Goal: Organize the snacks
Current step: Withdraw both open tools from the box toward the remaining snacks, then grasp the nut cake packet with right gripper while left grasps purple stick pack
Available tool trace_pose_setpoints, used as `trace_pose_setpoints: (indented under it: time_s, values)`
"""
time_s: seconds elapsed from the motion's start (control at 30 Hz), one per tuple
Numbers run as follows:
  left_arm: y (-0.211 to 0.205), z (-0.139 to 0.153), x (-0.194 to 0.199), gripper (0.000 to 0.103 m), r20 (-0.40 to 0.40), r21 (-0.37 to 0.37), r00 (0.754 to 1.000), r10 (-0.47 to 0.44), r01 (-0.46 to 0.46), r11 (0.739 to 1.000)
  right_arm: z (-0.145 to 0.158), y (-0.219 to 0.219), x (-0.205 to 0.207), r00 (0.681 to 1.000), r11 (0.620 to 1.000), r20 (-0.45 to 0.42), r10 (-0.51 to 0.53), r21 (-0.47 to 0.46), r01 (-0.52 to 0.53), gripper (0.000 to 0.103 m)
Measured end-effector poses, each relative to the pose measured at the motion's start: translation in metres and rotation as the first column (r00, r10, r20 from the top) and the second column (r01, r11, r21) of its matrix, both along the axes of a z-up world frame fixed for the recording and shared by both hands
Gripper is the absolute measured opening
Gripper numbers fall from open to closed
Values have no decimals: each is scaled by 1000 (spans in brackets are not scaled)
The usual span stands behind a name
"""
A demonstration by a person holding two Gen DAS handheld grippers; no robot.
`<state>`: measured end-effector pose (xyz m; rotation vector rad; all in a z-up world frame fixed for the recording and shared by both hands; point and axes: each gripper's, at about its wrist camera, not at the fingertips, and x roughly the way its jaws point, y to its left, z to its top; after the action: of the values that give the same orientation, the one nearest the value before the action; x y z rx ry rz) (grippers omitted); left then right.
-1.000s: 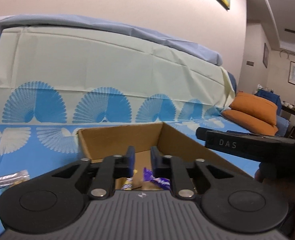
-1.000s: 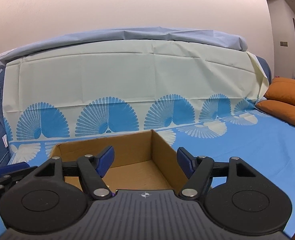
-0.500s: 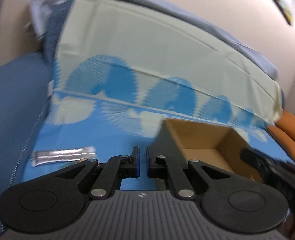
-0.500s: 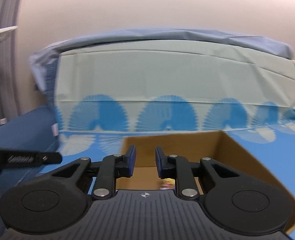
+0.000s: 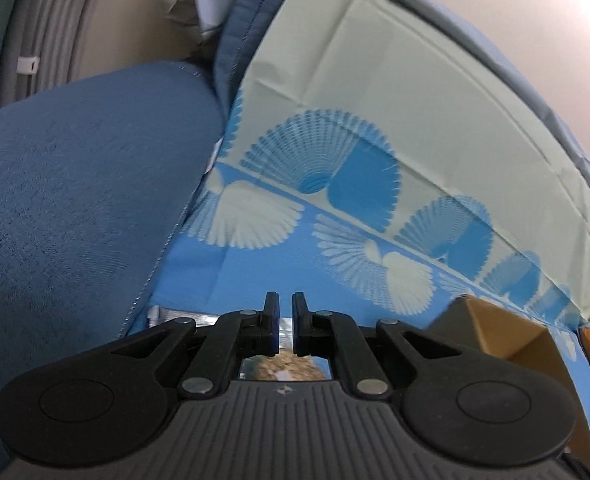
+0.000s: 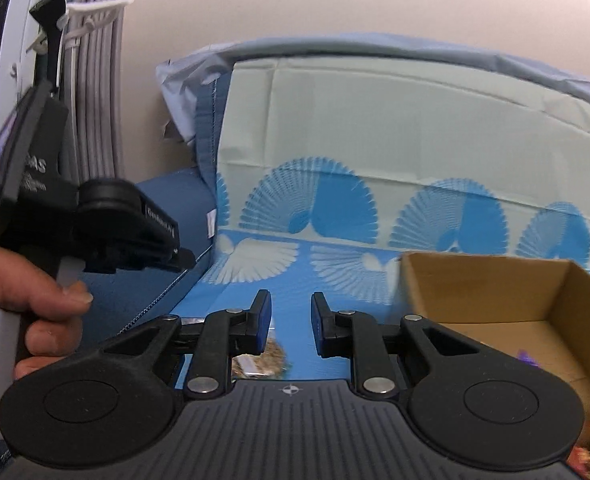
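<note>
My left tongs (image 5: 285, 322) sit pressed nearly together, only a thin slit between the jaws, nothing pinched. A silver snack packet (image 5: 183, 317) lies on the blue fan-print sheet (image 5: 255, 276) right under and just past those tips, partly hidden. My right tongs (image 6: 291, 322) are spread with nothing between them; the same snack packet (image 6: 261, 362) lies below them, towards the left jaw. The cardboard box (image 6: 507, 300) sits to their right with a purple wrapper (image 6: 529, 359) inside. My left hand (image 6: 23, 300) grips the other tool's handle off to the left.
</note>
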<state>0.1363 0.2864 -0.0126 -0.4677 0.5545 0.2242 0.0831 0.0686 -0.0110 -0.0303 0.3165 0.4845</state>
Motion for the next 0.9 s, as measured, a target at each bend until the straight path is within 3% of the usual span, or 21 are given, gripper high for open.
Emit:
trace_pose_setpoints:
  time_s: [0.07,0.13,0.2,0.33,0.37,0.5,0.7,0.9]
  values:
    - [4,-4,7,6,-26,14,1000,-4,4,1000,-7,10,15,999,1000,-38,4,4,-3,31]
    - [7,-9,17,6,-51,51,999,-18,20,999,-17,20,35,995,1000,-101,10,8,-9,55]
    - [10,-16,26,7,-76,84,997,-24,30,996,-29,30,53,986,1000,-165,11,13,-9,73]
    - [21,-33,42,14,-120,69,993,-23,32,997,-52,54,78,974,999,-224,36,-16,-41,93]
    - [23,-37,46,16,-131,66,991,-27,36,997,-57,60,84,969,998,-240,50,-25,-57,95]
    - [22,-45,62,46,-158,104,986,-59,76,992,-71,72,103,963,996,-260,67,-40,-80,100]
    - [21,-64,83,60,-225,139,972,-68,101,985,-92,81,125,948,994,-313,65,-64,-89,101]
    - [22,-79,100,83,-263,139,960,-96,137,981,-105,80,130,940,994,-335,67,-57,-91,98]
